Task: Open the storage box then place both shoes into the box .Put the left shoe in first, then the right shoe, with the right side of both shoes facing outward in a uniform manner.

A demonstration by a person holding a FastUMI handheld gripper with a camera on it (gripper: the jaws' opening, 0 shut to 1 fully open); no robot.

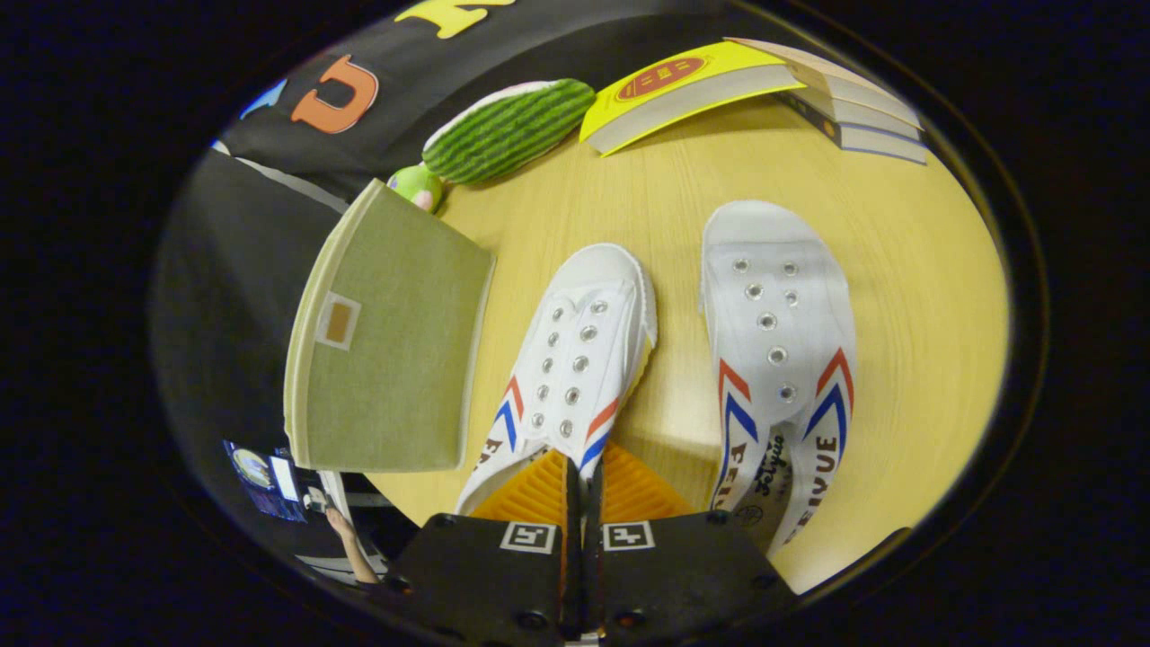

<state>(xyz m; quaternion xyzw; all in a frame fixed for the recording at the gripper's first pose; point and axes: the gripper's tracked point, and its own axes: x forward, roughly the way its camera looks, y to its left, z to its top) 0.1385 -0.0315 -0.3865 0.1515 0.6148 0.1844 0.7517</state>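
Note:
Two white canvas shoes with red and blue stripes lie on the wooden table (pixel 898 296), toes pointing away from me. The left shoe (pixel 584 341) is just ahead of my fingers. My gripper (pixel 584 481) is shut on the side wall of its collar, with one finger inside the shoe opening and the other outside. The right shoe (pixel 777 341) lies a little apart to the right. The olive fabric storage box (pixel 395 359) stands to the left of the held shoe, its flat green panel with a tan tab facing me. I cannot tell whether it is open.
A striped green watermelon-like plush (pixel 508 126) and a small green toy (pixel 418 184) lie beyond the box. A yellow book (pixel 683 85) leans on a stack of books (pixel 853 112) at the far side. The table's edge runs past the box on the left.

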